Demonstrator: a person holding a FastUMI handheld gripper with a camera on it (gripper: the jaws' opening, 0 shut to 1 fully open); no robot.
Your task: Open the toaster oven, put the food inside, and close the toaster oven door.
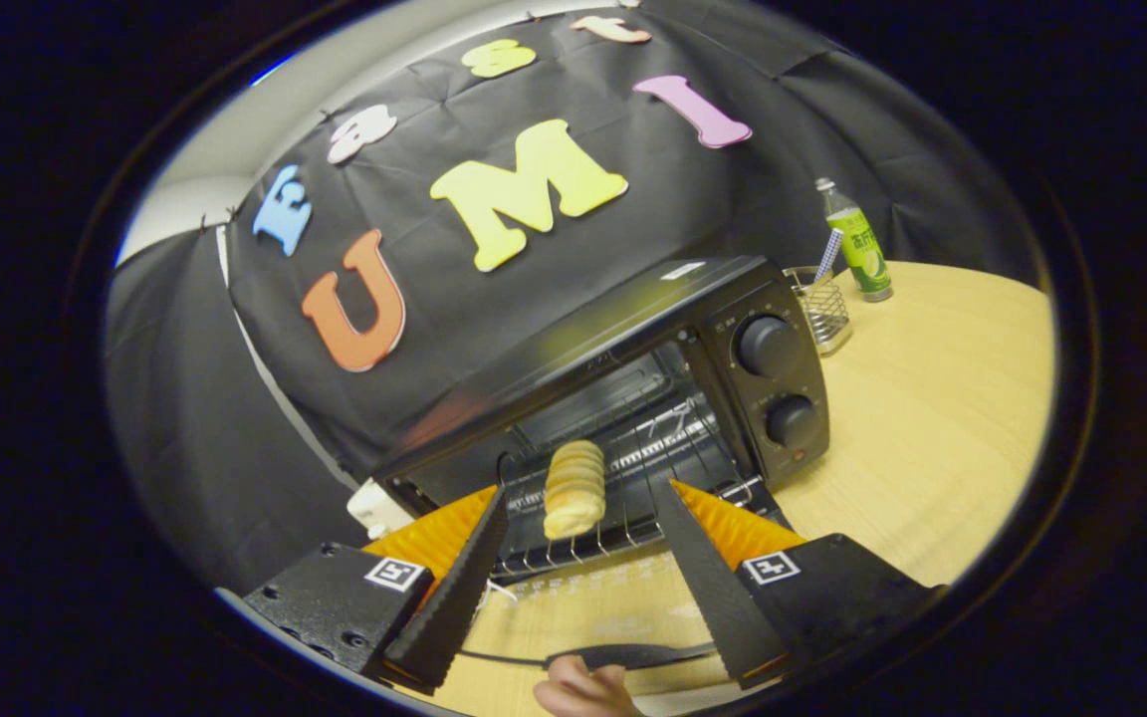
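1. Oven (633,349) sits on the table (942,428); its door (623,588) is down, glass flat toward the gripper.
2. Bread (574,490) rests on the rack (653,448) near its front edge, inside the open mouth.
3. Gripper (581,493): jaws wide, holding nothing; the bread lies between the fingers but beyond them, touching neither.
4. Judgement: food is placed; closing the door is what remains.
5. To do it well: draw straight back clear of the rack, drop below the door's handle (623,654), lift from under the handle's middle and swing up evenly.
6. Risk: a finger catching the rack or nudging the bread forward, which would block the door.
7. A hand (583,692) shows just beneath the handle.
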